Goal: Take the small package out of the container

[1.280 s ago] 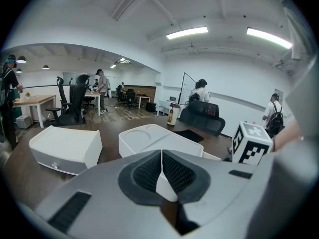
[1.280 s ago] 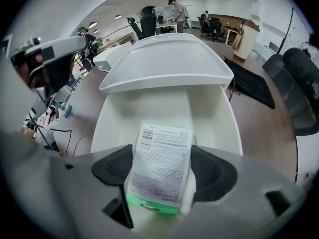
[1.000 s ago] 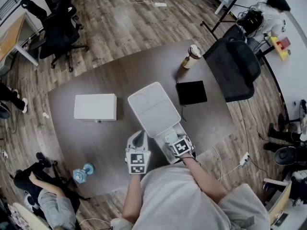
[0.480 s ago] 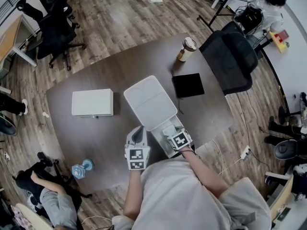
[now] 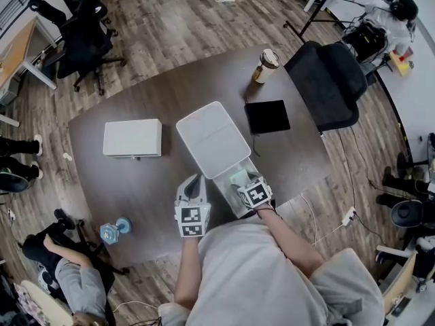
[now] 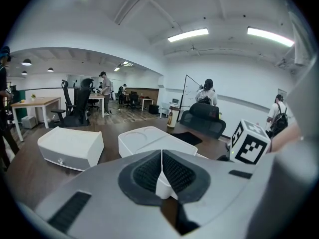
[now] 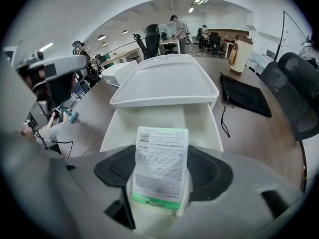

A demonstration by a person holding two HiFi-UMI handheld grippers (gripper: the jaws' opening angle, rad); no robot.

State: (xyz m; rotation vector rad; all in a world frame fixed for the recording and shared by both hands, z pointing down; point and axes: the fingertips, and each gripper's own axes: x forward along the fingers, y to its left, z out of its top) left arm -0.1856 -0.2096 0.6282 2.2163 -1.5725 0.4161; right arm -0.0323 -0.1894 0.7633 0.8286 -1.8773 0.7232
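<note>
Print on the small package (image 7: 160, 166) looks too blurred to read.

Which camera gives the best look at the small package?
The right gripper view: the small package, printed label facing the camera, sits between the right gripper's jaws, which have just been closing on it. The head view shows only a pale sliver in the container. The left gripper view misses it.

white container (image 5: 211, 138), green-edged white package (image 7: 160, 166), dark brown table (image 5: 136, 189)
</note>
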